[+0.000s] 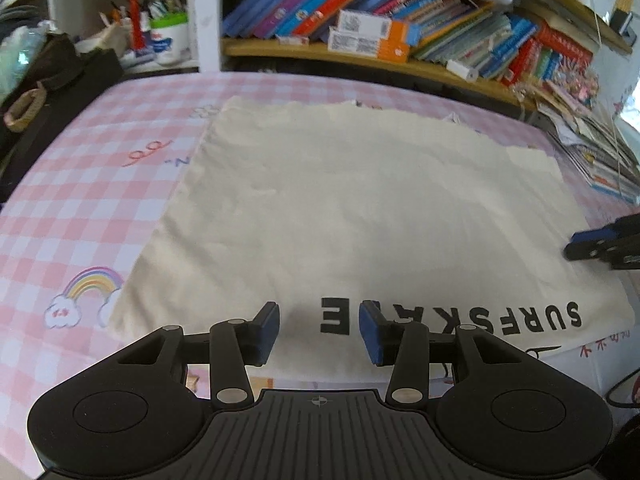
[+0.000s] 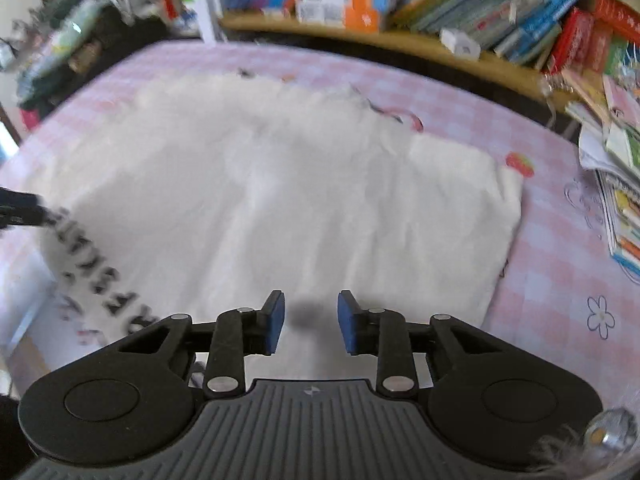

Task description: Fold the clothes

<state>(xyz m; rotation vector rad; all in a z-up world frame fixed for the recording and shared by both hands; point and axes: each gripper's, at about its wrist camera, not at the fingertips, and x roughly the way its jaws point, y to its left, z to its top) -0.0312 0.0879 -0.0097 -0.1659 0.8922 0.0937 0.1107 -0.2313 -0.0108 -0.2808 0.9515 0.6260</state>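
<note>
While the shirt (image 1: pixel 340 208) lies flat, its near hem sits under both parted, empty grippers: left gripper (image 1: pixel 319 330) by the lettering, right gripper (image 2: pixel 311 322) rightward.

Left tool: black two-finger tool (image 1: pixel 319 330), blue pads apart, nothing between, angled downward.
Right tool: matching black tool (image 2: pixel 311 322), blue pads apart, empty.

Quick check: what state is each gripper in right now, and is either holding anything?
Left gripper: jaws open, nothing held, above the printed edge of the cream fabric garment.
Right gripper: jaws open, nothing held, above the same garment.
</note>
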